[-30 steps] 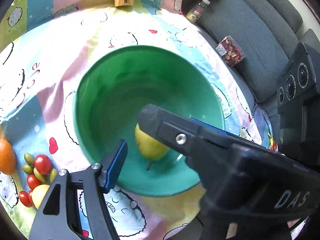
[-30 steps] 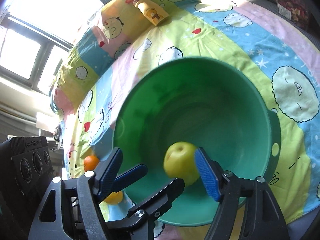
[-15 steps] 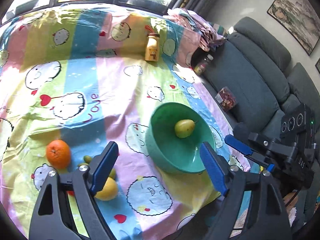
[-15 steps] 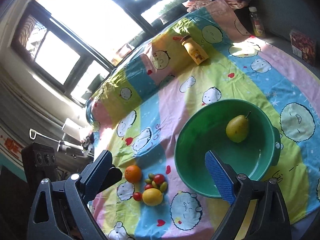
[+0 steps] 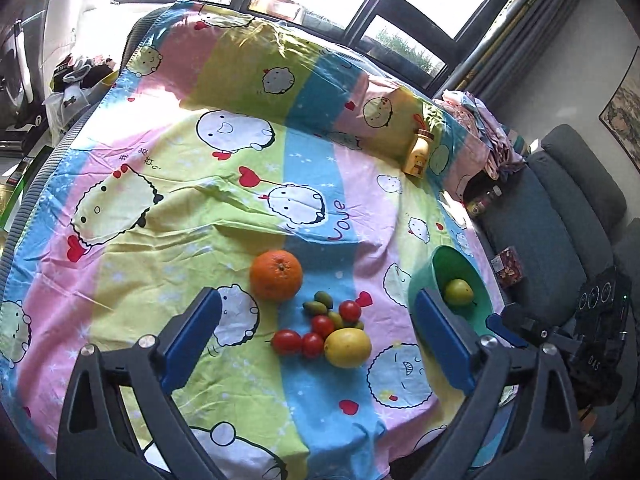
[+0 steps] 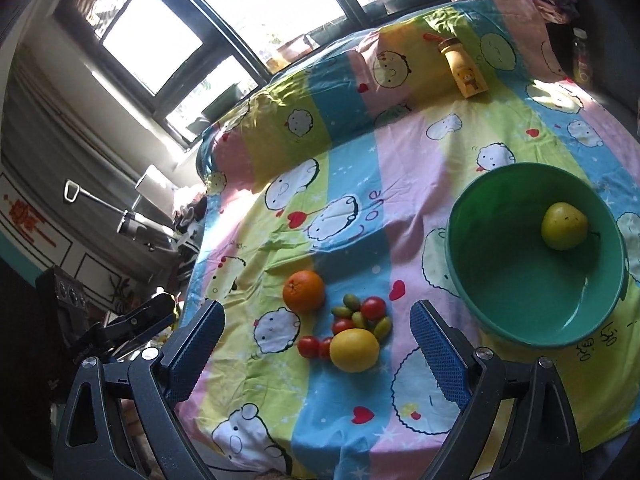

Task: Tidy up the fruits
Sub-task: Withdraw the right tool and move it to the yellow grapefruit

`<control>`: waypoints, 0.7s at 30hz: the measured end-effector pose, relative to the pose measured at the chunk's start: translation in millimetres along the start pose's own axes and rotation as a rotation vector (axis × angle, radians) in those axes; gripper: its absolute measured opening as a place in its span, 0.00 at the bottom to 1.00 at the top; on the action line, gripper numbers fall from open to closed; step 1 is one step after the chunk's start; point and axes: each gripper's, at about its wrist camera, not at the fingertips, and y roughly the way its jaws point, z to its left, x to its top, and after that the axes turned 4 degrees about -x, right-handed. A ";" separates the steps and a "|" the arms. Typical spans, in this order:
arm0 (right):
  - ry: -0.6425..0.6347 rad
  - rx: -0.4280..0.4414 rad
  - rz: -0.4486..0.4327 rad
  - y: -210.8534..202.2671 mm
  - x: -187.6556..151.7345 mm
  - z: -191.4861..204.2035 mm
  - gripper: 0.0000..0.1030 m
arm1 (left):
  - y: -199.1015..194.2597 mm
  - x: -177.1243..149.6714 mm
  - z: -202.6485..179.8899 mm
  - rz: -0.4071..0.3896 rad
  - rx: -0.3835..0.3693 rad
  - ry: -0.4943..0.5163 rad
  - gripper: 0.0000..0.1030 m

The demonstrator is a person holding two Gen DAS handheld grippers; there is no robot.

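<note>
A green bowl [image 6: 520, 320] stands on the cartoon-print cloth at the right and holds a yellow-green pear [image 6: 564, 226]. It also shows in the left wrist view [image 5: 480, 292] with the pear [image 5: 458, 292]. An orange [image 5: 276, 275], a yellow lemon [image 5: 347, 347], several red cherry tomatoes [image 5: 287, 341] and small green fruits [image 5: 318, 305] lie together on the cloth. My left gripper [image 5: 320, 344] is open and empty, held above this pile. My right gripper [image 6: 316, 344] is open and empty, above the same pile: orange [image 6: 304, 291], lemon [image 6: 354, 350].
A yellow bear-print bottle [image 5: 418, 156] stands at the far side of the cloth. A grey sofa [image 5: 560, 216] with a jar and a snack box lies to the right. Windows run along the back. The other gripper's body [image 5: 596, 344] shows at the right edge.
Both grippers have pulled up and back from the bowl and swung left over the fruit pile. The pear was let go by the right gripper and now lies in the bowl.
</note>
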 end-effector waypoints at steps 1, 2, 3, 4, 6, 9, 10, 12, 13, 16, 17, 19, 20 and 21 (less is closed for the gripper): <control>0.000 0.000 0.015 6.3 -3.1 1.6 0.91 | 4.5 -4.1 4.5 0.014 0.003 -0.010 0.95; 0.000 -0.002 0.029 12.4 -6.1 2.8 0.91 | 9.4 -8.7 9.3 0.029 0.003 -0.020 0.95; 0.002 -0.008 0.042 18.2 -9.2 4.0 0.91 | 14.8 -13.5 12.9 0.046 0.002 -0.025 0.95; 0.007 -0.012 0.052 23.5 -11.6 3.6 0.91 | 20.5 -18.7 16.5 0.060 0.001 -0.026 0.95; 0.011 -0.021 0.073 34.5 -16.2 2.2 0.91 | 31.6 -28.5 19.1 0.078 0.005 -0.023 0.94; 0.002 -0.058 0.104 50.4 -22.1 -0.4 0.91 | 50.1 -41.1 16.7 0.109 0.005 0.001 0.94; 0.000 -0.075 0.114 55.7 -23.4 -1.0 0.91 | 56.3 -44.8 15.3 0.121 0.002 0.007 0.94; 0.006 -0.091 0.135 66.1 -25.4 -5.2 0.91 | 68.8 -51.5 12.5 0.147 0.000 0.015 0.94; 0.012 -0.091 0.146 71.0 -26.6 -7.3 0.91 | 75.4 -55.0 10.9 0.162 0.000 0.019 0.93; 0.022 -0.097 0.176 83.3 -29.8 -13.6 0.91 | 91.3 -62.6 5.5 0.192 -0.001 0.044 0.93; 0.020 -0.103 0.184 87.3 -30.6 -14.9 0.91 | 96.0 -64.4 3.6 0.199 -0.005 0.051 0.93; 0.013 -0.115 0.204 95.1 -31.7 -17.7 0.91 | 106.0 -67.8 0.6 0.219 -0.007 0.050 0.89; 0.010 -0.118 0.214 99.2 -32.3 -18.6 0.91 | 111.5 -69.1 0.1 0.232 -0.010 0.045 0.88; 0.007 -0.119 0.224 103.3 -32.9 -19.8 0.91 | 117.2 -70.3 -0.7 0.247 -0.014 0.041 0.86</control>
